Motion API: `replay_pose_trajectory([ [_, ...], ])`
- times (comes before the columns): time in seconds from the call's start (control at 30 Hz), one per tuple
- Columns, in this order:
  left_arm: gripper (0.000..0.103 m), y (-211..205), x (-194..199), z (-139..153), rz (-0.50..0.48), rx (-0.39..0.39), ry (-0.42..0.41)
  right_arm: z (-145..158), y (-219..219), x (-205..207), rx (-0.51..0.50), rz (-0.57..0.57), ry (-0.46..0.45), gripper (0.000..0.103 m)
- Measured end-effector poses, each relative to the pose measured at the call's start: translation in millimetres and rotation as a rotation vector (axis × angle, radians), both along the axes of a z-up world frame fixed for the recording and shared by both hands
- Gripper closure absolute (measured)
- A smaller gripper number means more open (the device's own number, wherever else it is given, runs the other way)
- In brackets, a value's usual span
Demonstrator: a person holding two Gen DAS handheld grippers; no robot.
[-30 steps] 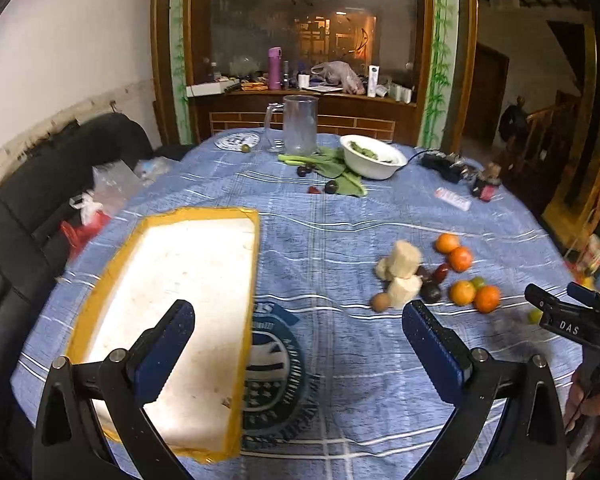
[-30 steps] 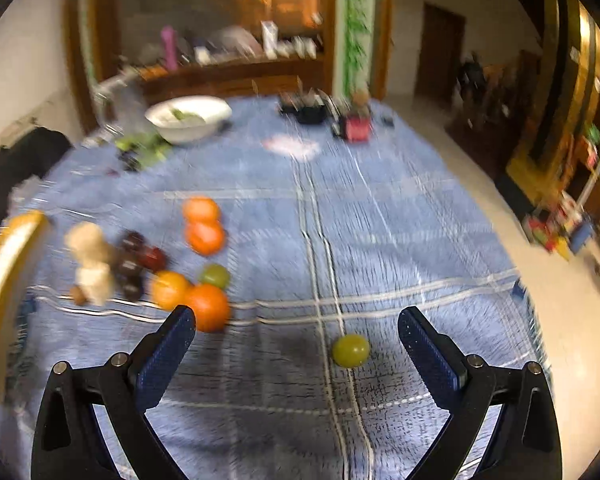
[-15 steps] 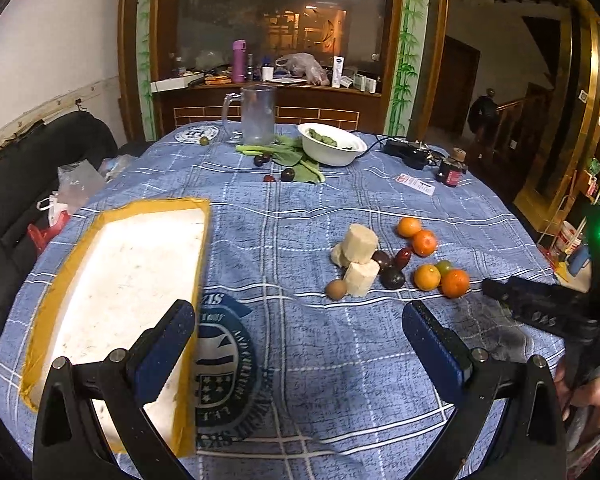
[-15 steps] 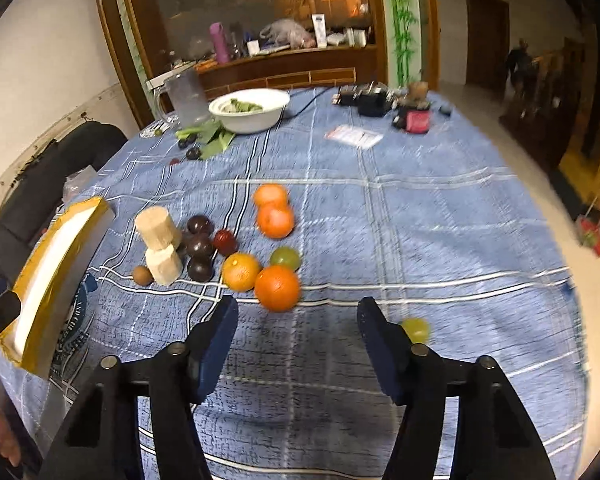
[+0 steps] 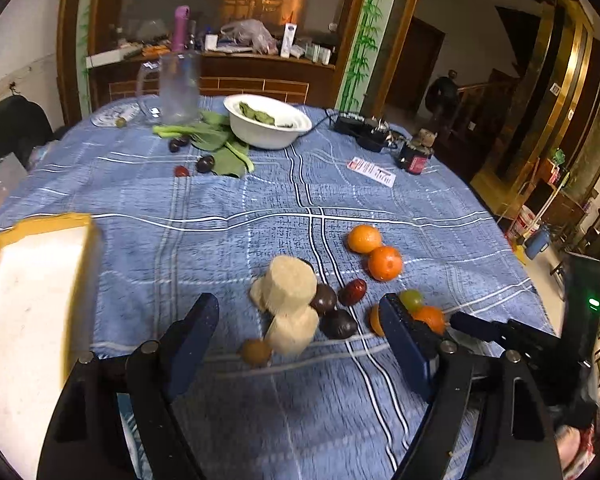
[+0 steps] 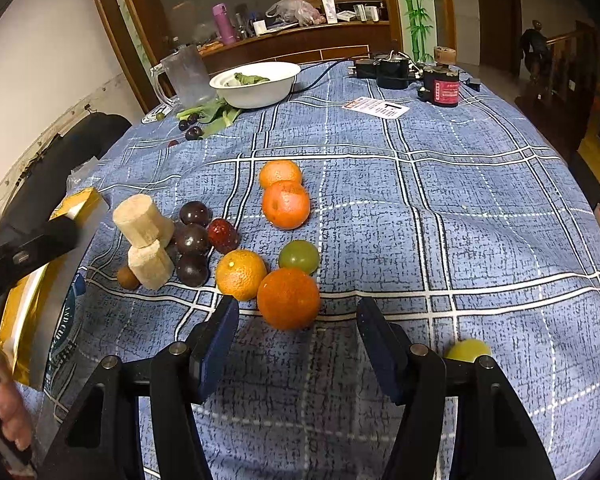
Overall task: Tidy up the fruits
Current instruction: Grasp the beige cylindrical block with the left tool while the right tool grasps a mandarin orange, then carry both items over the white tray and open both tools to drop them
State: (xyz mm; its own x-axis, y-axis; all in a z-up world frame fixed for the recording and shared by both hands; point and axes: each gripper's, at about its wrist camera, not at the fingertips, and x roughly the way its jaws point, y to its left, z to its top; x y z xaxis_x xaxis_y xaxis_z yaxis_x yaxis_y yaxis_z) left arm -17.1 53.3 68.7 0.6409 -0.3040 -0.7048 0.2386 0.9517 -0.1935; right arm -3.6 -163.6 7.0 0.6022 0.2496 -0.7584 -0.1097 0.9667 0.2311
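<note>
The right gripper (image 6: 296, 330) has narrowed and dropped toward the nearest orange (image 6: 288, 298); jaws apart, gripping nothing. The left gripper (image 5: 300, 330) has swung from the yellow-rimmed tray (image 5: 28, 296) toward the fruit, jaws closing, empty, around the sugarcane pieces (image 5: 290, 304). Plums (image 6: 192, 240) crowd beside that orange; a green fruit (image 6: 468, 350) lies apart.

Right gripper (image 6: 298, 330) half open over blue checked tablecloth (image 6: 440, 208), nothing between jaws; big orange (image 6: 288, 298) just ahead at 12 o'clock; green fruit (image 6: 468, 350) at 3 o'clock; dark plums (image 6: 191, 240) at 10 o'clock
</note>
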Motion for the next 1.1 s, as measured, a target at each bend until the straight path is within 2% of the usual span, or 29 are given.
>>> replay_pose_trajectory([
  [0.07, 0.022, -5, 9, -7, -0.004, 0.014, 0.005, -2, 0, 3, 0.001, 0.003, 0.004, 0.040],
  [0.2, 0.023, -12, 22, -19, -0.002, 0.069, 0.004, -6, 2, 12, 0.005, 0.011, 0.020, 0.052],
  [0.23, 0.031, -12, 24, -21, -0.004, 0.075, 0.008, -8, 3, 15, 0.008, 0.012, 0.027, 0.058],
  [0.27, 0.046, -13, 26, -24, -0.009, 0.082, 0.017, -10, 3, 17, 0.017, 0.013, 0.031, 0.060],
  [0.33, 0.067, -14, 30, -29, -0.015, 0.090, 0.044, -10, 2, 18, 0.039, 0.015, 0.029, 0.066],
  [0.53, 0.068, -7, 22, -21, 0.010, 0.050, 0.033, -8, 0, 15, 0.056, 0.009, 0.033, 0.067],
  [0.67, 0.067, 2, -1, 4, 0.017, 0.017, -0.018, 1, -1, 4, 0.079, 0.005, 0.018, 0.067],
  [0.8, 0.067, 32, -27, 29, 0.054, -0.062, -0.051, 18, 8, -9, 0.101, 0.031, -0.009, 0.067],
  [0.9, 0.067, 67, -46, 42, 0.131, -0.076, -0.078, 35, 27, -20, 0.119, 0.078, -0.037, 0.066],
  [1.1, 0.067, 150, -69, 40, 0.367, -0.001, -0.069, 65, 87, -38, 0.147, 0.223, -0.081, 0.066],
])
